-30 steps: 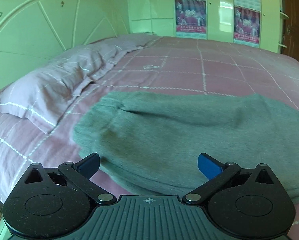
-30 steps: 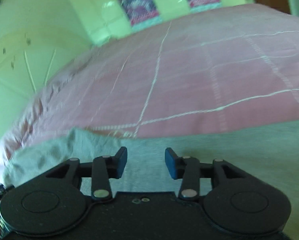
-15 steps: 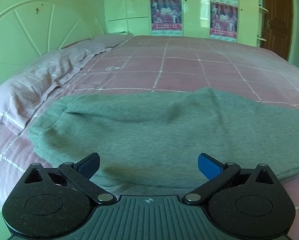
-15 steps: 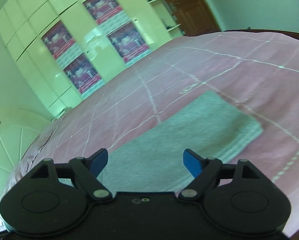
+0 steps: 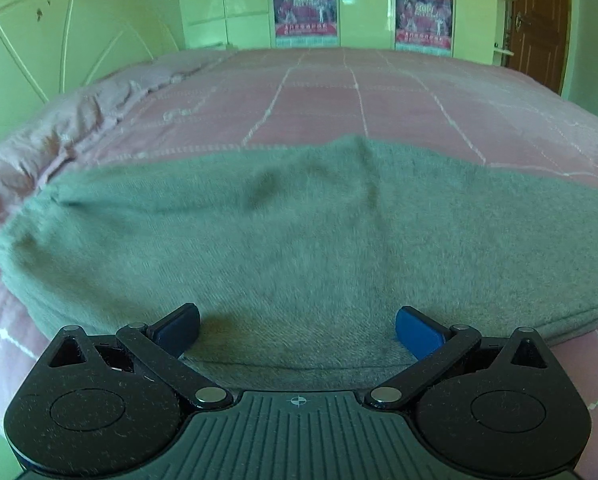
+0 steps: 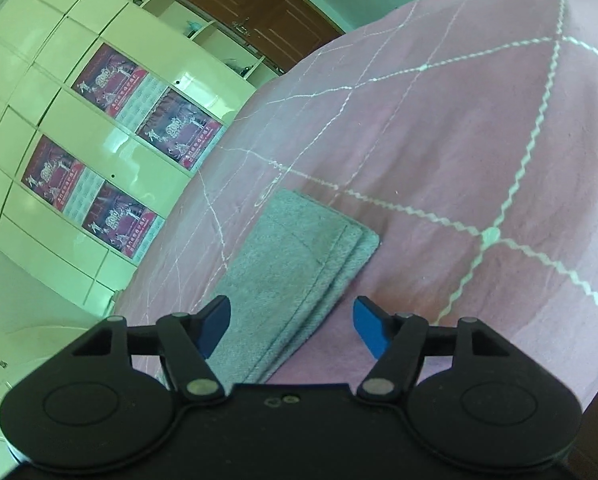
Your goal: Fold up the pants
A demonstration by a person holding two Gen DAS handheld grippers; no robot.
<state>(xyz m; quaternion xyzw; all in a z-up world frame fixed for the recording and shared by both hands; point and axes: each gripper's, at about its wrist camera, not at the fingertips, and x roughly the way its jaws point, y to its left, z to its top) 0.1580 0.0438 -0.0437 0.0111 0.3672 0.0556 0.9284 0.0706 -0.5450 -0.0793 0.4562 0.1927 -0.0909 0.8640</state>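
Your left gripper [image 5: 297, 330] has its fingers spread wide, and nothing is pinched between them. The blue pads [image 5: 417, 330] hang just over the near edge of the grey pants [image 5: 299, 232], and I cannot tell if they touch the cloth. Your right gripper [image 6: 289, 330] is also unloaded: its fingers are partly spread and are closing at this moment, with the end of the pants seen in the gap between them, but the pads do not press on it.

The pants lie flat on the pink bed cover [image 5: 379, 92], as one long band along the near side of the bed. In the left view the broad part fills the middle, with a soft bump near its far edge. In the right view the narrow end shows stacked layers with their hems [image 6: 339, 256] almost lined up, so I judge that the two legs are already laid one over the other.

The step in hand, as I read it, is the reach for a new grip, to fold the long band across its length. For this, each of your grippers should come down on the cloth edge and take all the layers together, not only the top one. The thick fleece may slip apart if you take it shallow. Beyond the bed stand the pillow [image 5: 51, 140] and the wardrobe [image 6: 79, 120] with posters.
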